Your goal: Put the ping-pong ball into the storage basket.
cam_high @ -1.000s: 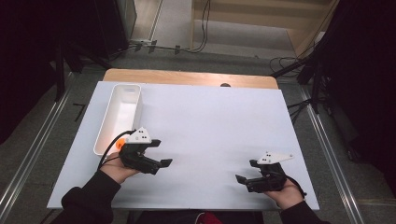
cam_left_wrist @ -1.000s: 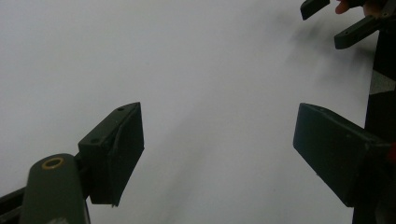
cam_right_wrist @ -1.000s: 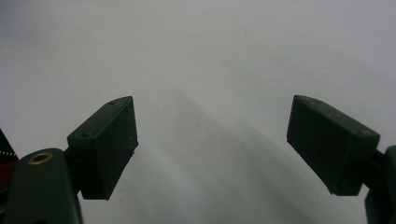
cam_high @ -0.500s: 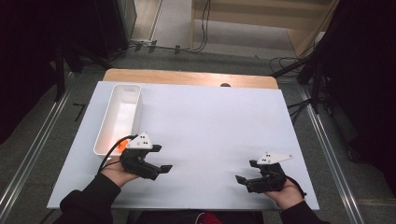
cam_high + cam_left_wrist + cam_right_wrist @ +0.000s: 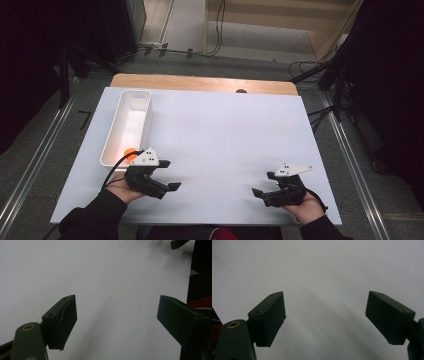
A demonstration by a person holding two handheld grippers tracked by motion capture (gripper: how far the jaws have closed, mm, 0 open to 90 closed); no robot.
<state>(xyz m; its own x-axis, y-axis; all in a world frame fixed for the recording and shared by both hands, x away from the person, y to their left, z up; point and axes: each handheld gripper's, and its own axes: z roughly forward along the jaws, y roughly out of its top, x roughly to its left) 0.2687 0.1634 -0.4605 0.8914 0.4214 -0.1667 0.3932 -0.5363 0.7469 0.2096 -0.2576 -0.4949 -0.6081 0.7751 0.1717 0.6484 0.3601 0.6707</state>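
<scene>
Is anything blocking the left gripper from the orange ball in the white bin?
The bin's near end wall stands between the left gripper and the orange ball. The ball lies inside, and the jaws point away across the table.

The person wears dark sleeves [image 5: 92, 220]. Each black tongs [image 5: 172, 180] carries a grey three-cornered plate [image 5: 146, 157], brass screw [image 5: 28, 327] and black cable [image 5: 112, 170].

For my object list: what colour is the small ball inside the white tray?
Orange. The ball lies at the near end of the white tray, best seen in the high view.
</scene>
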